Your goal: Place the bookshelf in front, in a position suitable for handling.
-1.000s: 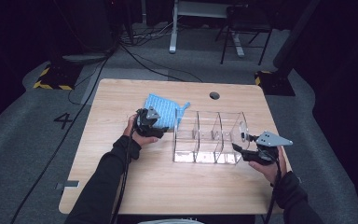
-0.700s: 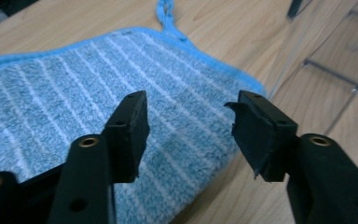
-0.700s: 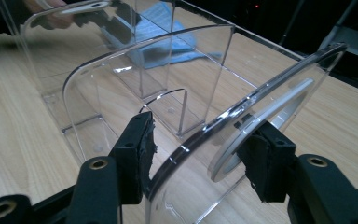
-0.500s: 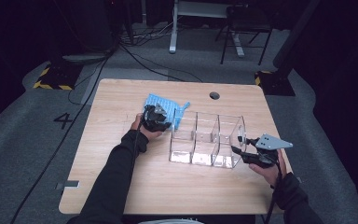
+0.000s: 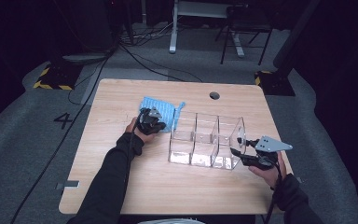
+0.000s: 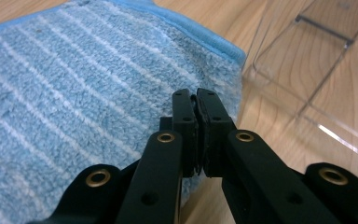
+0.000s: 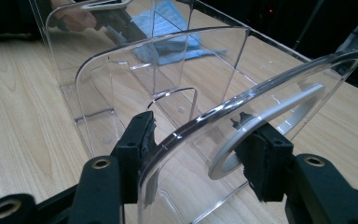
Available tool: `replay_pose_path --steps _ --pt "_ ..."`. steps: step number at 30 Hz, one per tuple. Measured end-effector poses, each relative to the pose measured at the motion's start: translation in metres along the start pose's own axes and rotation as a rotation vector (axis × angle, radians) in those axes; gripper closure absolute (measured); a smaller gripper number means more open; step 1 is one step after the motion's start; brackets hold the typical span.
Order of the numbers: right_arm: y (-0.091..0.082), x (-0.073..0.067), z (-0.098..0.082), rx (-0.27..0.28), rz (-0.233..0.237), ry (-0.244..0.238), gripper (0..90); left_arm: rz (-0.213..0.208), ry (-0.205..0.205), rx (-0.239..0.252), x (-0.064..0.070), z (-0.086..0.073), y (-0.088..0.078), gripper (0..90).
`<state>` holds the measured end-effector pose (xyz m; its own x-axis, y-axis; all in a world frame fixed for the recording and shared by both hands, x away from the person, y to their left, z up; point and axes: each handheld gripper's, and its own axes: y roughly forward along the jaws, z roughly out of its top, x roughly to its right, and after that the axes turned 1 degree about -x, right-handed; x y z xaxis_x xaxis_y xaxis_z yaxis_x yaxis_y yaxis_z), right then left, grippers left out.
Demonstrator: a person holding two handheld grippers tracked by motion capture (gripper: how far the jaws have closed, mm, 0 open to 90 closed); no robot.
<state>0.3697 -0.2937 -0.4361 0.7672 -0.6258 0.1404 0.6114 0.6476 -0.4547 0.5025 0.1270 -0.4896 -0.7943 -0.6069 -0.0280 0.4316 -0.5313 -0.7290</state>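
Wooden table [image 5: 121, 186], blue towel [image 5: 161, 112], clear organizer [image 5: 205, 140]

We think this is a lab or test room, not a home. We see one plain wooden table [image 5: 121, 196] on a grey floor [image 5: 23, 154] with a big number 4 [image 5: 63, 120] painted beside the table's left edge. Beyond its far edge are black cables [image 5: 140, 58], yellow and black warning stripes [image 5: 51, 84], and metal stand legs [image 5: 172, 46] in the dark.
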Motion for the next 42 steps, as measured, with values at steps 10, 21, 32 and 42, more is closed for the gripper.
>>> replay_pose_path --steps 10,21,32,42 --pt "-0.001 -0.002 -0.001 0.002 -0.003 -0.003 48.7 -0.011 0.017 -0.061 0.011 -0.039 -0.044 87.3" --pt "-0.004 -0.009 -0.001 -0.005 -0.031 -0.015 48.5 -0.081 0.035 -0.070 0.060 -0.074 -0.078 87.0" --pt "-0.008 -0.018 -0.003 -0.004 -0.049 -0.006 47.9 -0.146 0.123 -0.083 0.134 -0.079 -0.086 80.3" --pt "-0.010 -0.021 -0.003 -0.005 -0.019 -0.007 46.2 0.075 0.070 -0.142 0.142 -0.087 -0.090 22.0"
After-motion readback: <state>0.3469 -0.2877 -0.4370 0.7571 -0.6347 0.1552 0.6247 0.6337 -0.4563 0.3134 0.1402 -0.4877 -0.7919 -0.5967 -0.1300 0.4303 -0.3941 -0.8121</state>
